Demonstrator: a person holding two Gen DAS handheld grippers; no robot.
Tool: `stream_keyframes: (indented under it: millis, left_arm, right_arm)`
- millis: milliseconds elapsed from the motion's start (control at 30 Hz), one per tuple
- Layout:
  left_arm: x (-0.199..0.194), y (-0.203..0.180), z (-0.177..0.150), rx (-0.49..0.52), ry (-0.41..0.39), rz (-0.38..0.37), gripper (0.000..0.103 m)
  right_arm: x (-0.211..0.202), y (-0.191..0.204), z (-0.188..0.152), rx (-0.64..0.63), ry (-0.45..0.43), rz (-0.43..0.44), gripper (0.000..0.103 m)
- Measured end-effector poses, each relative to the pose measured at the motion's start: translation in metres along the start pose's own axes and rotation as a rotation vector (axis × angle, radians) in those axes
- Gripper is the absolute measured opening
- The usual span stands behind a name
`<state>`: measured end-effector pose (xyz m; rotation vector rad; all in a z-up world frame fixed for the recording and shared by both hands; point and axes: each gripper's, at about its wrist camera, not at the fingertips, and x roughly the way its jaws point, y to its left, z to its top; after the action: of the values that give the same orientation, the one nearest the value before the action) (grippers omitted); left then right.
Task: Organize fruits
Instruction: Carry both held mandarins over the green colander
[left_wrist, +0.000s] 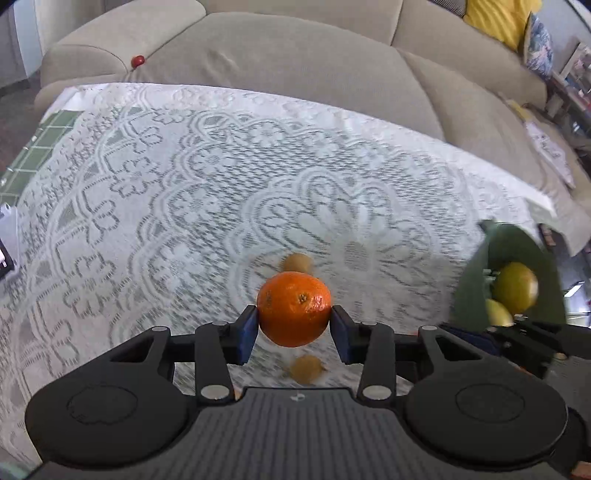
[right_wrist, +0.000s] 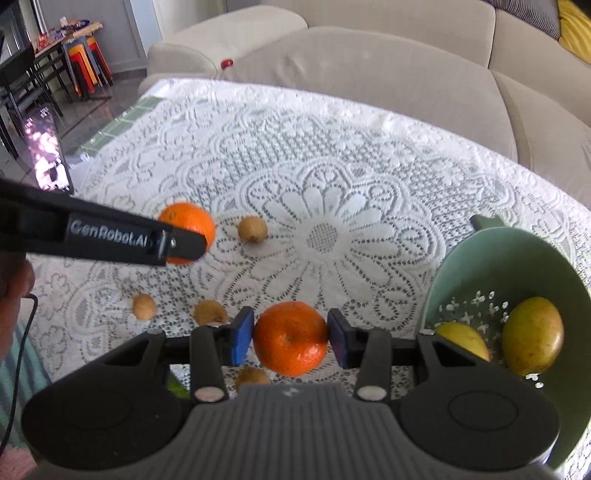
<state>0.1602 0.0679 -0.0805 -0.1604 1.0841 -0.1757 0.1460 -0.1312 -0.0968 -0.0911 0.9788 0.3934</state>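
My left gripper (left_wrist: 294, 325) is shut on an orange mandarin (left_wrist: 294, 308) and holds it above the lace tablecloth (left_wrist: 184, 184). It also shows in the right wrist view (right_wrist: 186, 238) with that mandarin (right_wrist: 192, 219). My right gripper (right_wrist: 290, 338) is shut on a second mandarin (right_wrist: 290, 338), low over the cloth. A green colander (right_wrist: 480, 266) stands at the right with two yellow-green fruits (right_wrist: 532, 341) inside; it also shows in the left wrist view (left_wrist: 517, 251). Several small brown fruits (right_wrist: 252, 229) lie on the cloth.
A beige sofa (left_wrist: 295, 62) runs behind the table, with a small red object (left_wrist: 138, 61) on it. A lit phone screen (right_wrist: 46, 155) stands at the table's left edge. Chairs and stools stand far left.
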Motion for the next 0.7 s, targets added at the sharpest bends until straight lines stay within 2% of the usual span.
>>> stream_keyframes:
  millis: [67,333,700]
  left_arm:
    - [-0.011,-0.009,-0.003,0.011,-0.011,-0.033,0.047]
    - [-0.044,-0.051,-0.011,0.077,-0.043,-0.085,0.047]
    - [-0.057,-0.102,-0.02,0.13,-0.043,-0.163,0.047]
  right_arm:
    - [-0.011,-0.001,-0.002,-0.001,-0.02,0.005,0.041]
    - [-0.054,-0.015,-0.014,0.023,-0.093,-0.011,0.041]
    - [-0.088,-0.054,-0.038,0.107,-0.15,-0.06,0.041]
